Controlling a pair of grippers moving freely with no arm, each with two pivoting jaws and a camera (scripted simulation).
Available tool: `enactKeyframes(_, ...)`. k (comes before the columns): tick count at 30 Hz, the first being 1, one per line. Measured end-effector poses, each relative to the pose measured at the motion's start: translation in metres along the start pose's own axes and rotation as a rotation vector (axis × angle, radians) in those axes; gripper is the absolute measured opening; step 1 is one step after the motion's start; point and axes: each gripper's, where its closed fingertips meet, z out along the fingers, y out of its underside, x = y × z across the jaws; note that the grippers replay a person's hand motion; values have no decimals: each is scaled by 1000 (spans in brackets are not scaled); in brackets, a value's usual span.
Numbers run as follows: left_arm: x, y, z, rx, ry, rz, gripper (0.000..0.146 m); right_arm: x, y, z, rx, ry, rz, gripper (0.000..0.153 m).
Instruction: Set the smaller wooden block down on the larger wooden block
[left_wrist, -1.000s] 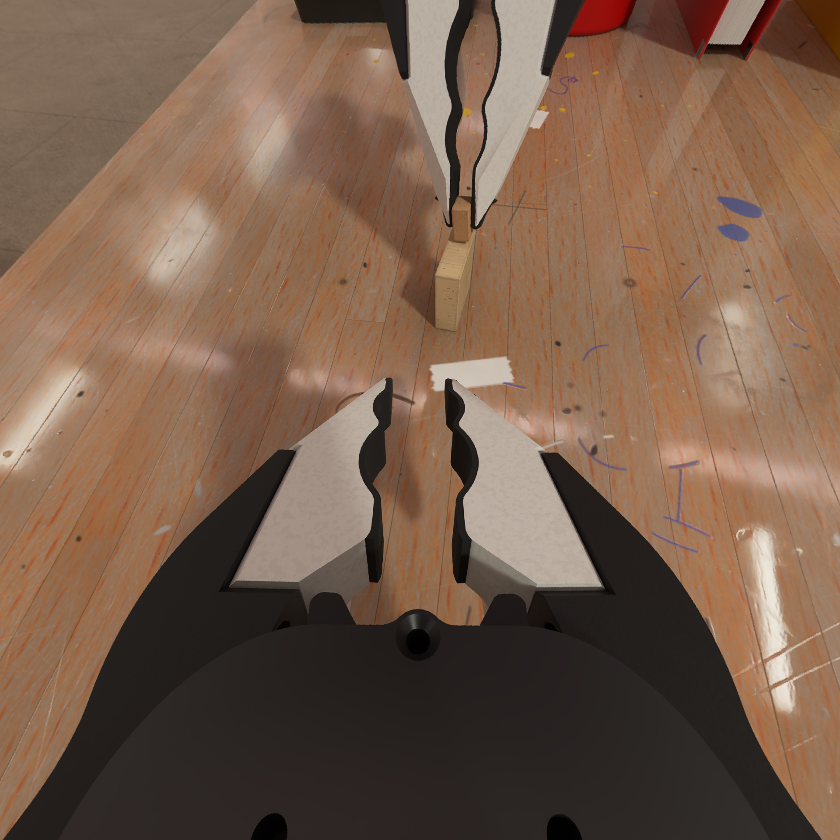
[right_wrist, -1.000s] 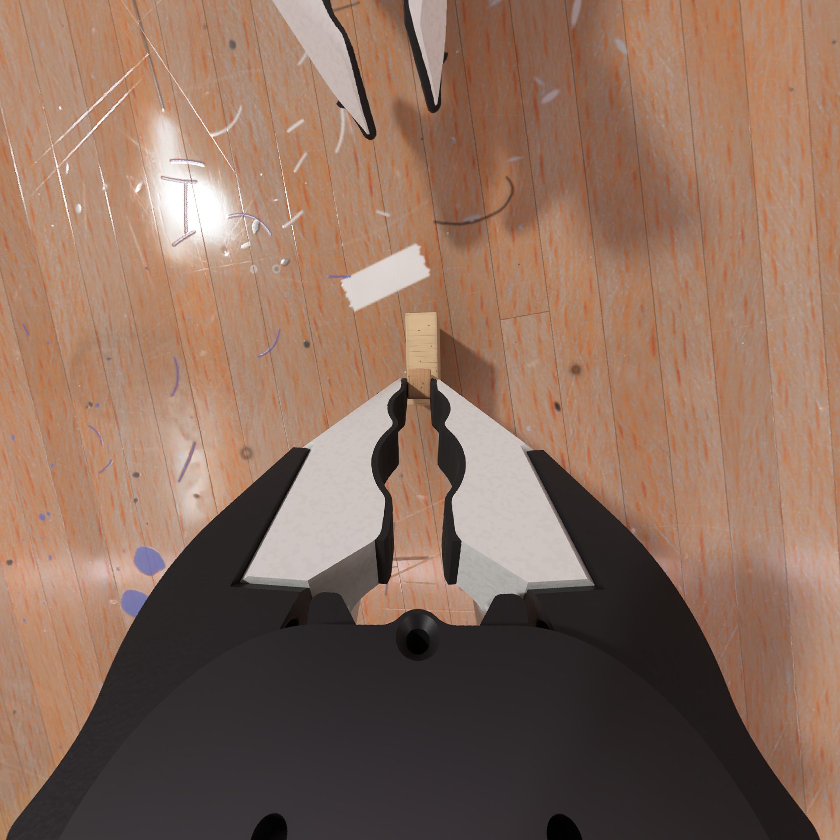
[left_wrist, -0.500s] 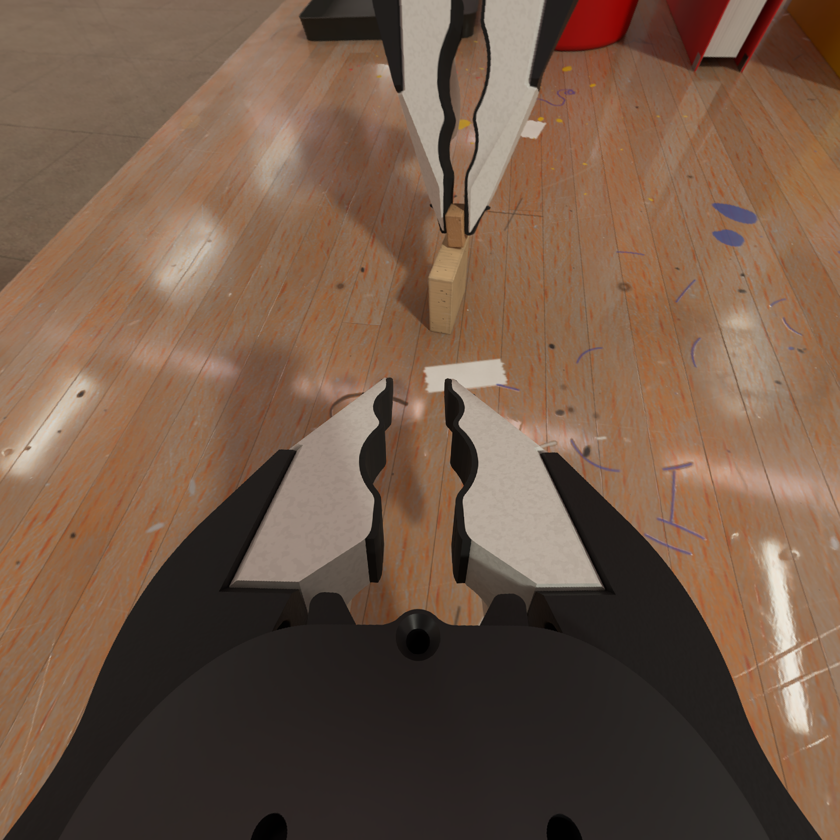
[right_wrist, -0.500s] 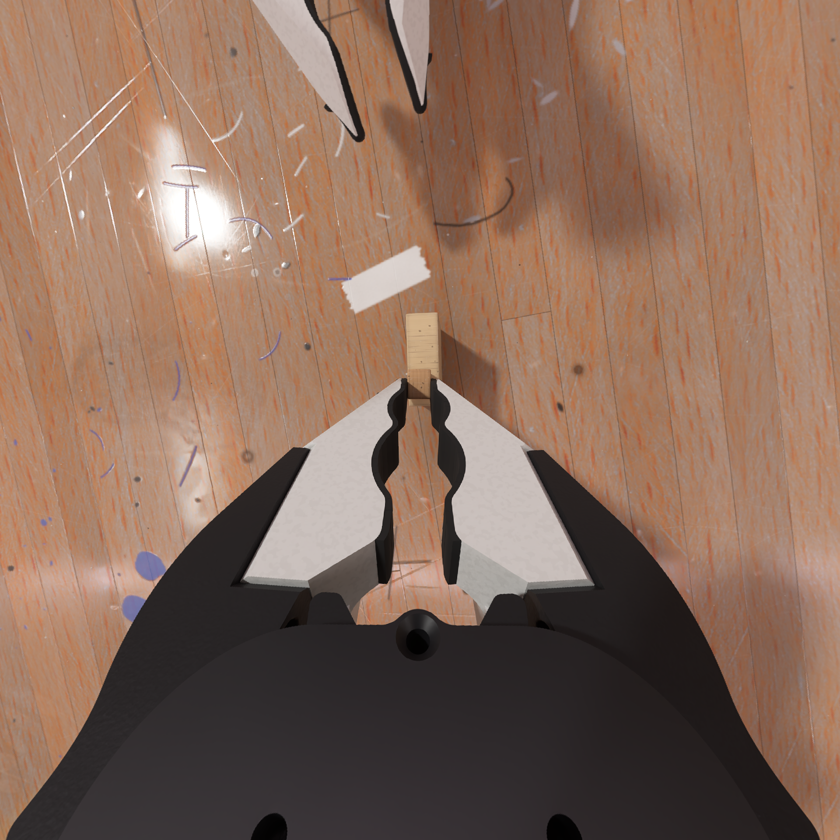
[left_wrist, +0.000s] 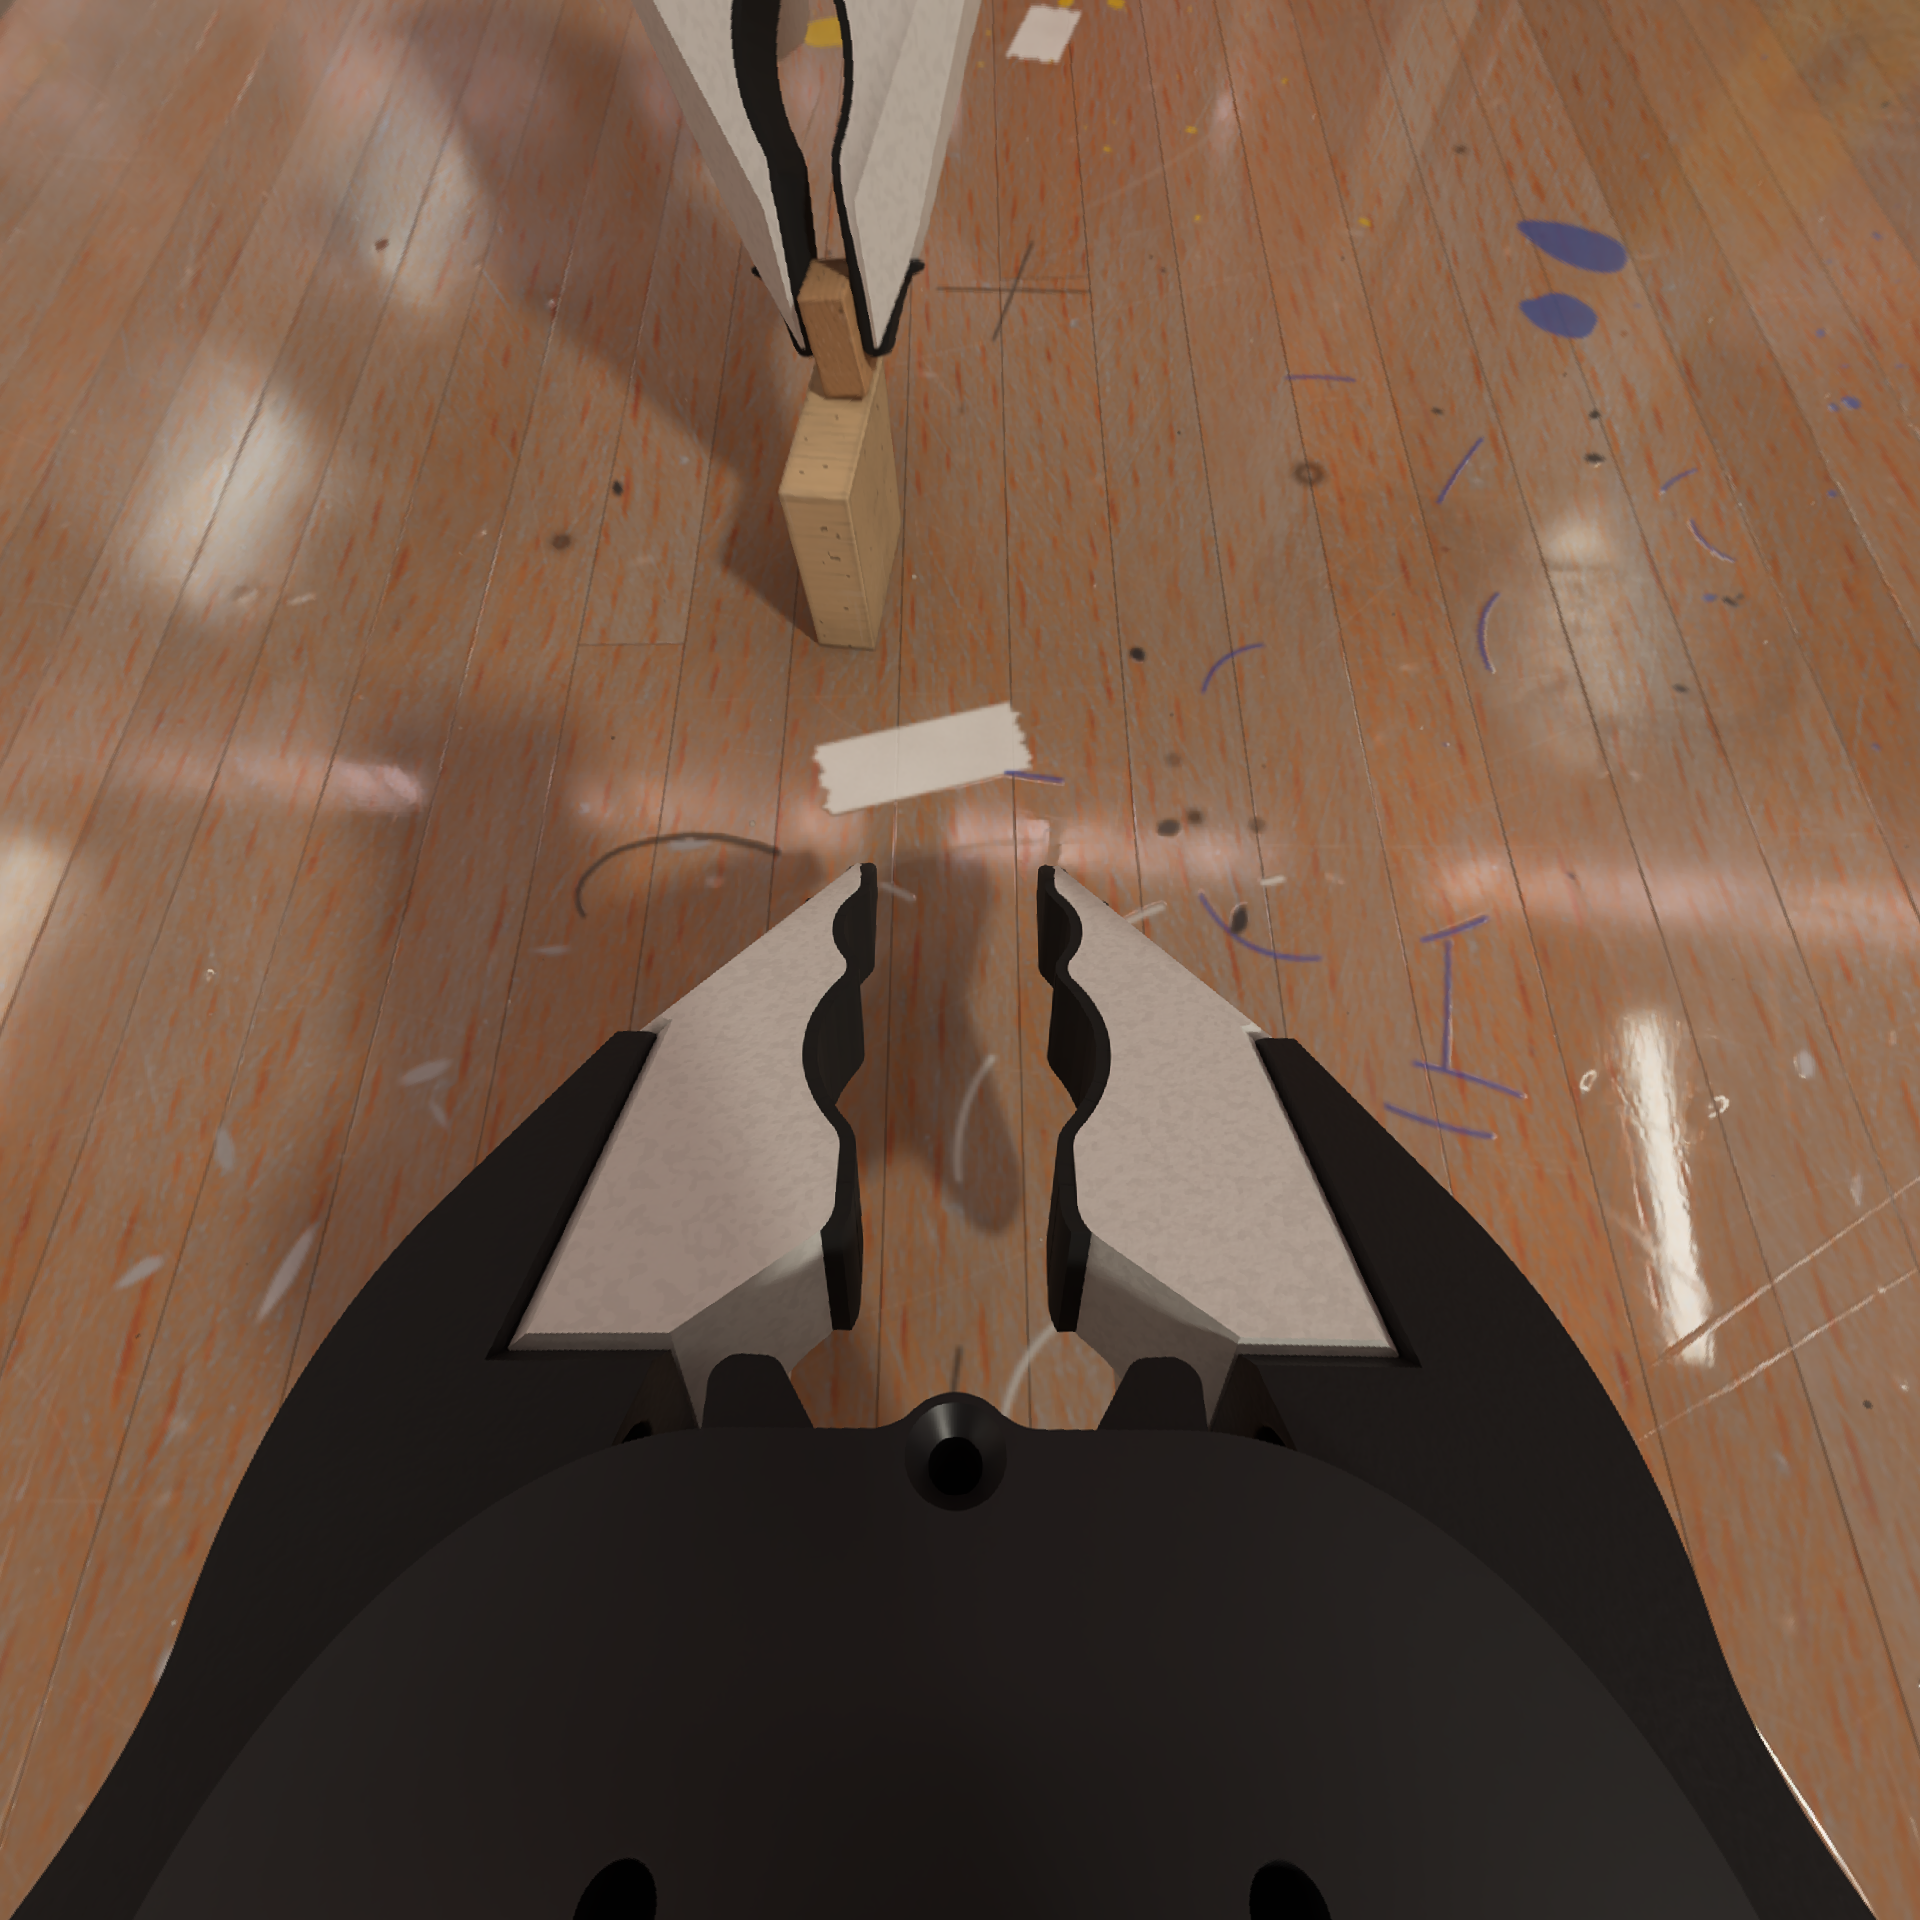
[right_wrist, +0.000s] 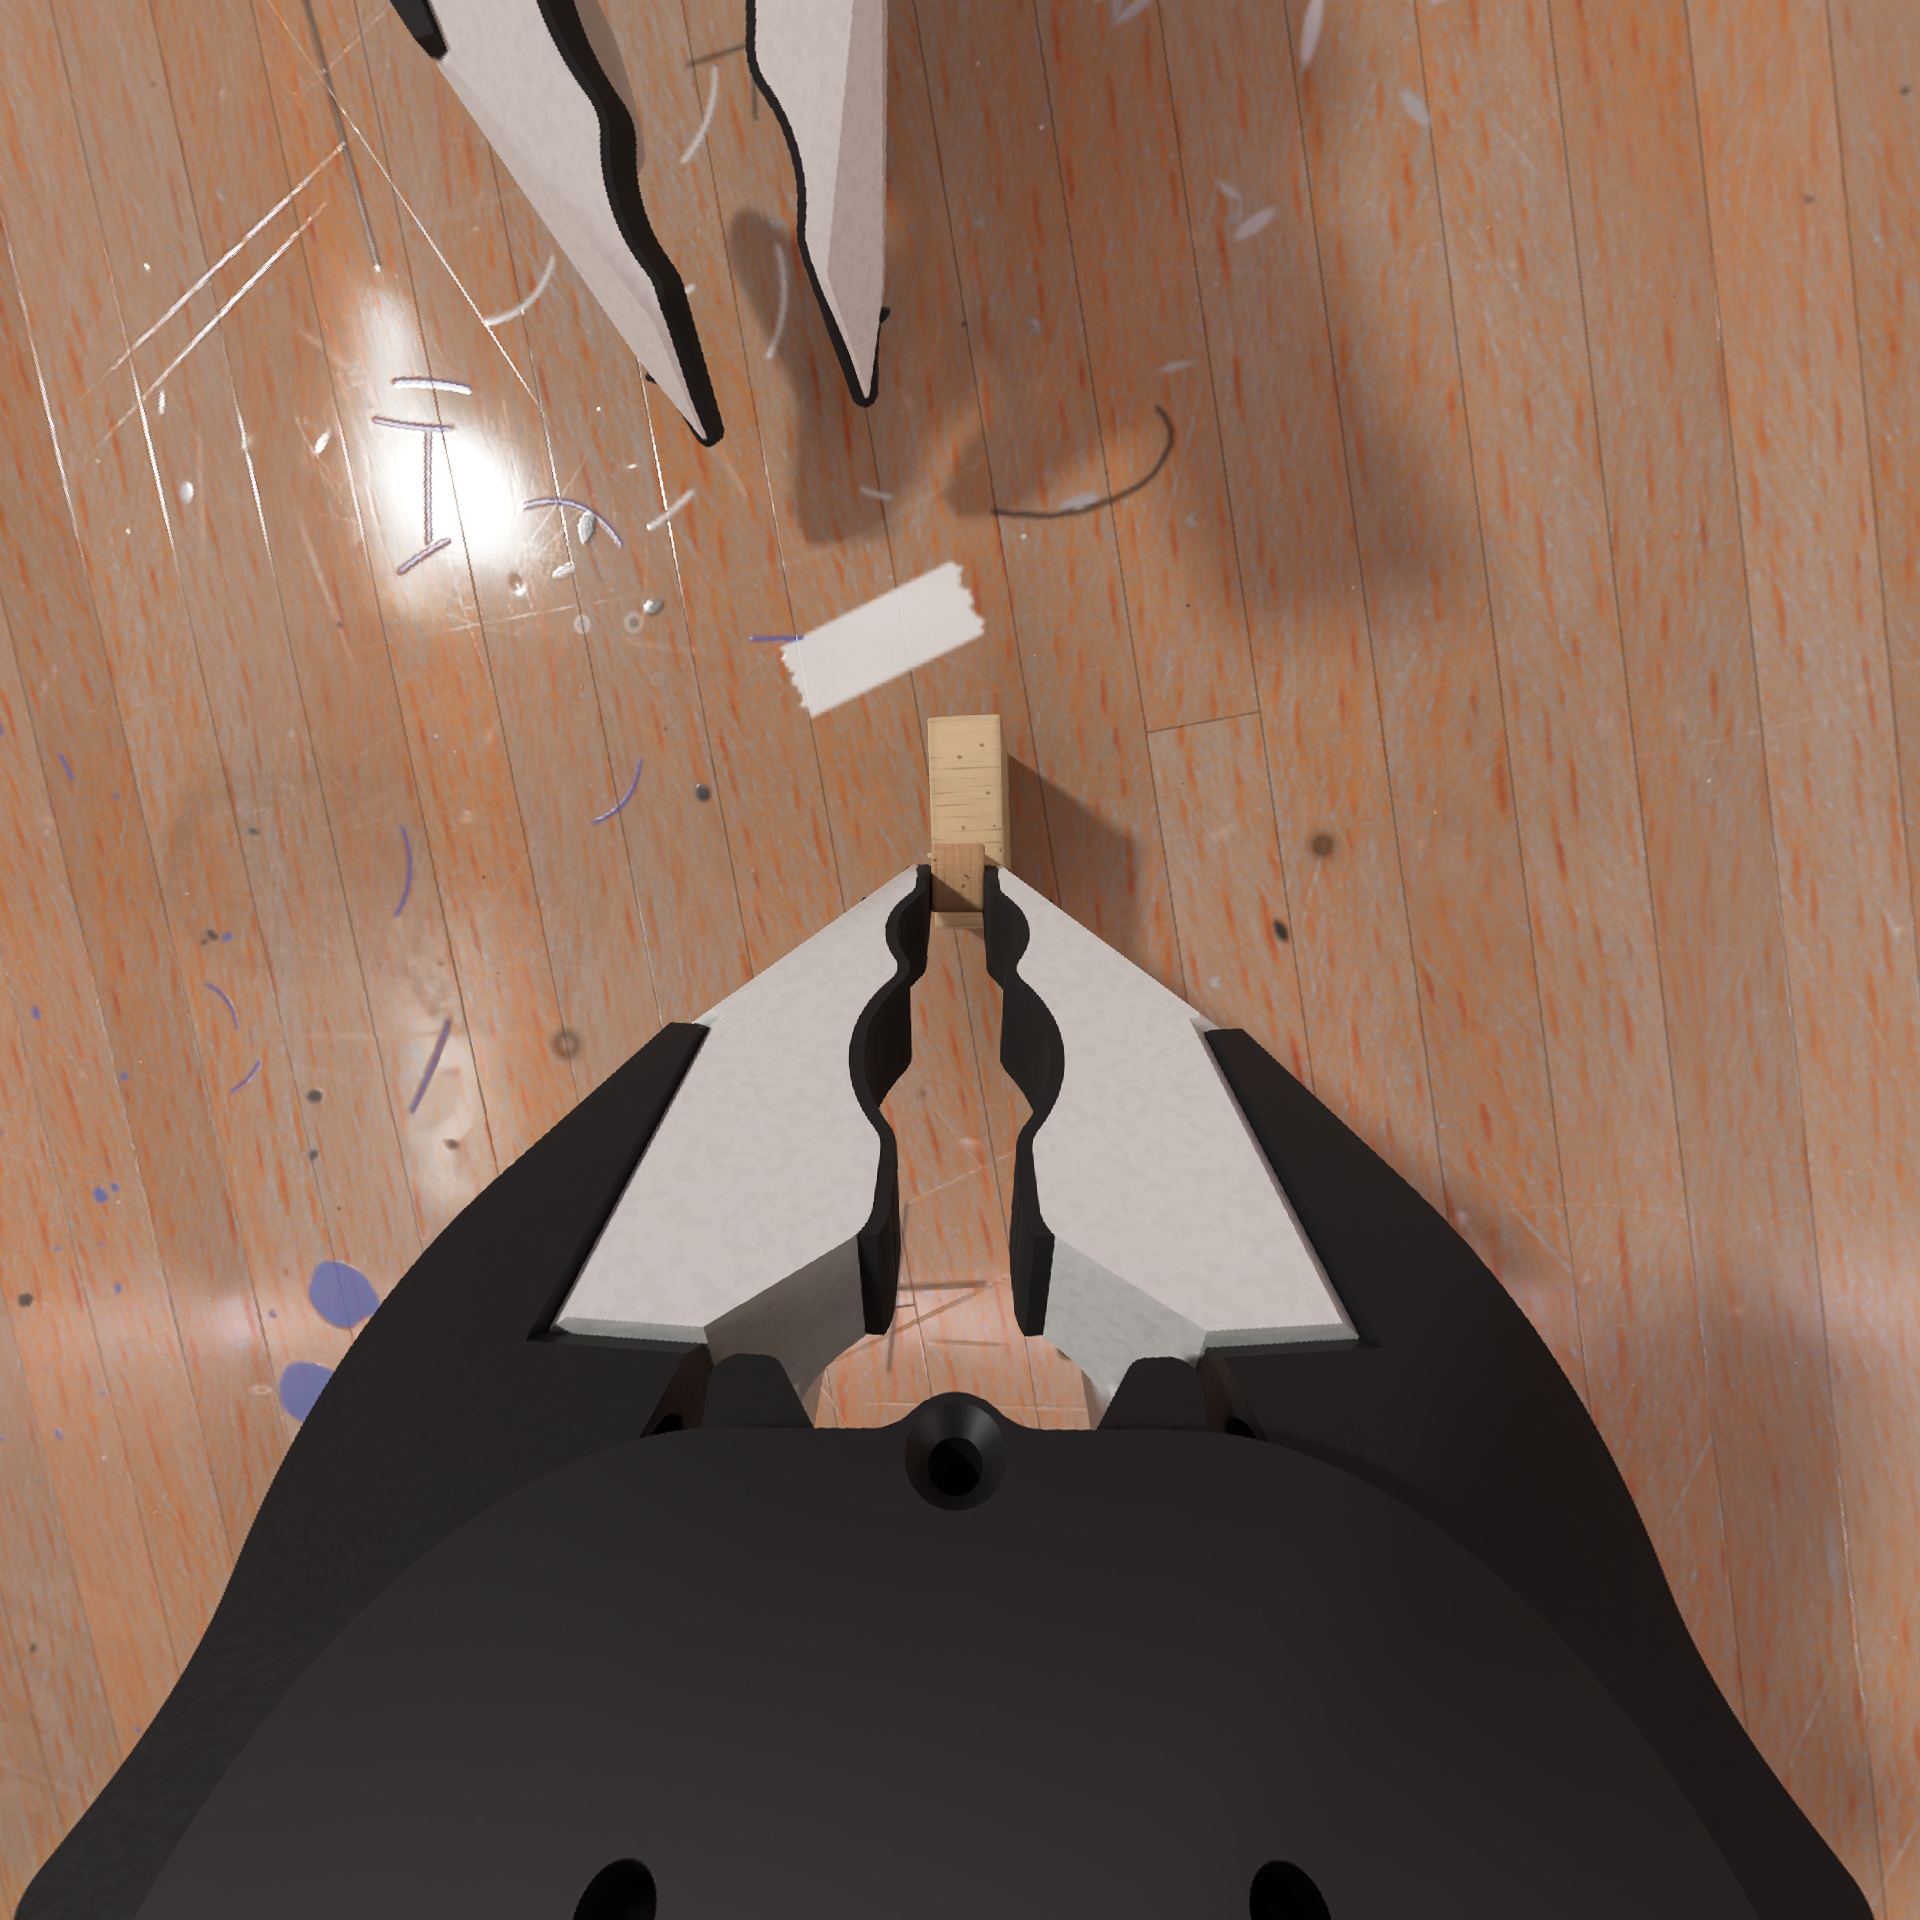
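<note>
Over the larger block (left_wrist: 840, 540), right gripper (right_wrist: 954, 883) pinches the smaller block (left_wrist: 834, 327); left gripper (left_wrist: 956, 883) jaws gape, empty.

R gripper (right_wrist: 956, 883) jaws clamp small block (right_wrist: 958, 871) | over lg block (right_wrist: 966, 779)

The smaller block (left_wrist: 834, 327) sits on the larger block's (left_wrist: 837, 530) far end, tape strip (left_wrist: 921, 755) before them.

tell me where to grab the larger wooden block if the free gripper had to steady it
Judging by its narrow, upright-on-edge shape, pinch the larger wooden block across its two long flat sides at the near end, coming from above with the left gripper, clear of the smaller wooden block at the far end.
</note>
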Motion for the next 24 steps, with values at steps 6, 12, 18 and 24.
enactKeyframes(6,1,4,2,-19,3,1,31,0,-1,1,3,-1,0,9)
enactKeyframes(12,-5,3,-1,-10,-30,-2,30,0,-2,1,2,-1,0,9)
enactKeyframes(18,-11,3,-4,6,-56,-15,27,0,-3,2,1,-1,3,9)
enactKeyframes(24,-9,4,-3,4,-50,-10,27,1,-8,4,-6,2,-2,9)
